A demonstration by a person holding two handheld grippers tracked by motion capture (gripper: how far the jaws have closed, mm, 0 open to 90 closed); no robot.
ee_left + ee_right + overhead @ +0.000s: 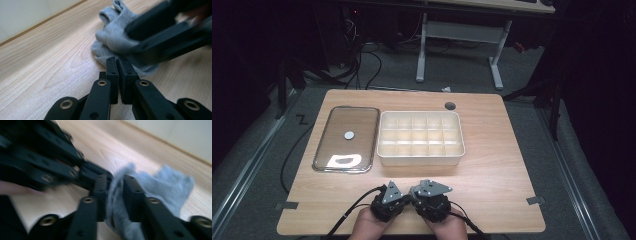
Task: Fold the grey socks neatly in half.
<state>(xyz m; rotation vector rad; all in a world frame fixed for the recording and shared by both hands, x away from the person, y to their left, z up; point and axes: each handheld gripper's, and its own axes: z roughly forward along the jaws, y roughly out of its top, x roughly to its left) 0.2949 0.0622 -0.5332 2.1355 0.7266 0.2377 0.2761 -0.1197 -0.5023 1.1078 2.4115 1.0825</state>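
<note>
Two grippers meet over a crumpled grey knitted cloth at the near edge of the wooden worktop (pixel 492 165).

High view: the left gripper (pixel 388 196) and right gripper (pixel 428 192) sit side by side, almost touching, in front of a white plastic tray of small compartments (pixel 420 159); a glass-topped metal tray (pixel 346 138) lies to the left of it. Left gripper view: the left gripper (pixel 119 65) has its jaws closed together, tips at the near edge of the grey knitted cloth (pixel 110 37); whether they pinch a fold I cannot tell. The right gripper crosses blurred above the cloth. Right gripper view: the right gripper (pixel 115 185) has its jaws standing apart with a fold of the cloth (pixel 170 185) running up between them, the rest bunched just beyond on the worktop.
</note>
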